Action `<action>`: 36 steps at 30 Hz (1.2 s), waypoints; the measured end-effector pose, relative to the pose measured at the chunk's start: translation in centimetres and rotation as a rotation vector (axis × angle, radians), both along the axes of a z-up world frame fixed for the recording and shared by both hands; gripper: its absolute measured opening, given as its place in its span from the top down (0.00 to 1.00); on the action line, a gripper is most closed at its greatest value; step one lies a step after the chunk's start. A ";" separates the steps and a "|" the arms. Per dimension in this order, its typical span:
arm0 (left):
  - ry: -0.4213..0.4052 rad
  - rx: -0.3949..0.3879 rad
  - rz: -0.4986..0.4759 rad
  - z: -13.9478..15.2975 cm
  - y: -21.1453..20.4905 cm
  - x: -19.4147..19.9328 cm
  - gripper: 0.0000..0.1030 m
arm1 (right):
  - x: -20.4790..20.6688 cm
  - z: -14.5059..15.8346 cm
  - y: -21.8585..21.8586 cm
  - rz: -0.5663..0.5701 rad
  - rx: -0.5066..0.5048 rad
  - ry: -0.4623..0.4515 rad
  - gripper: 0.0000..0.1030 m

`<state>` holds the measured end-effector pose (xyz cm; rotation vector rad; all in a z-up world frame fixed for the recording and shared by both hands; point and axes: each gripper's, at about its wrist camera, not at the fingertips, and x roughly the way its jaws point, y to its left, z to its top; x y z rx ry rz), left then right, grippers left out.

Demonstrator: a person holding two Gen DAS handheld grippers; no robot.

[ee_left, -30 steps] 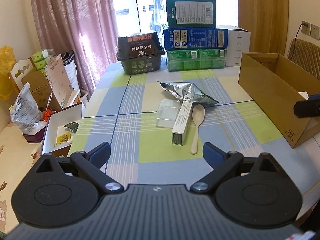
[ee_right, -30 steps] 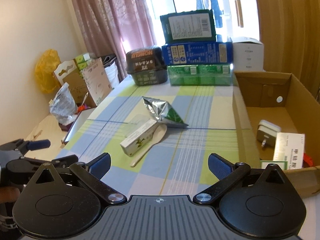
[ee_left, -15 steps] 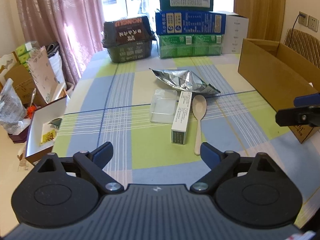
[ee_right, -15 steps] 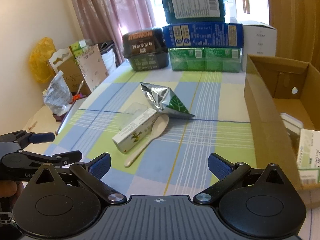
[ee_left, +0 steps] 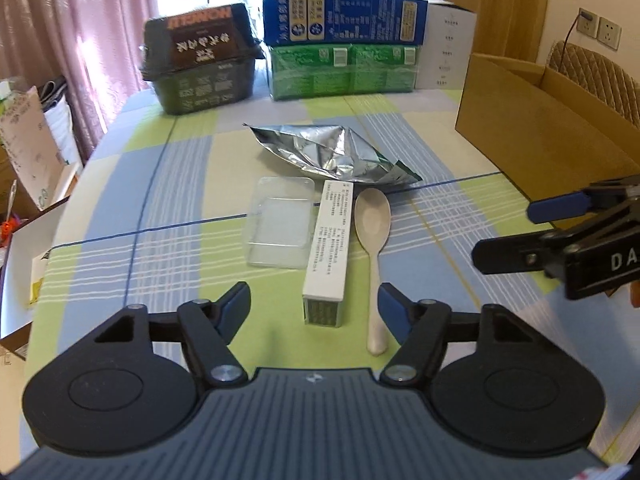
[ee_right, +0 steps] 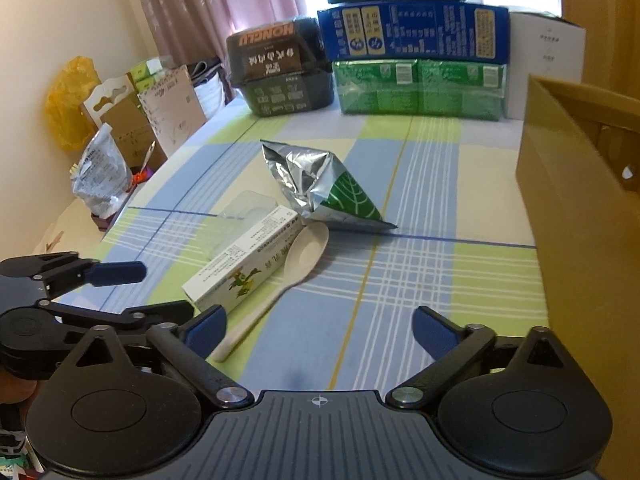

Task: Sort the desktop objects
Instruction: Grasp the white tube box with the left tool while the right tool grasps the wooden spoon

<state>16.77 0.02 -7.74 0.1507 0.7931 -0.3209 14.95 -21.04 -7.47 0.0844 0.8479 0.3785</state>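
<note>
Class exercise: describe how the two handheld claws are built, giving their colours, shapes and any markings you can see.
Each claw, left claw and right claw, has a ribbed grey body, two black rounded lobes with circular insets, black linkage arms on silver pivot pins, and blue fingertips. The right claw's side, seen from the left wrist view, carries white letters "DA".

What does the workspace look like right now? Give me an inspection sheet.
Surface: checked tablecloth, flat, no spills seen.
Job's things: white carton lying flat between clear plastic tray and pale spoon; crumpled foil pouch behind them; open cardboard box at the right edge.
Clutter: stacked packages and dark noodle box at the far edge.
Grippers: left gripper open, empty, near the carton's end; right gripper open, empty.
Cables: one cord at the wall socket.
Surroundings: pink curtain, bags and boxes beside the table.
</note>
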 end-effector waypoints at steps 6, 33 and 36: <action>0.002 0.027 -0.045 -1.1 -0.9 1.7 0.49 | 1.8 -1.2 0.2 -0.010 -0.007 0.036 0.24; 0.028 -0.009 -0.044 -0.6 -2.9 -1.3 0.79 | 3.2 -2.1 -1.4 -0.074 -0.004 0.068 0.24; 0.030 -0.002 -0.011 -0.7 -2.2 -1.1 0.79 | 3.3 -2.1 -0.6 -0.053 0.012 0.058 0.25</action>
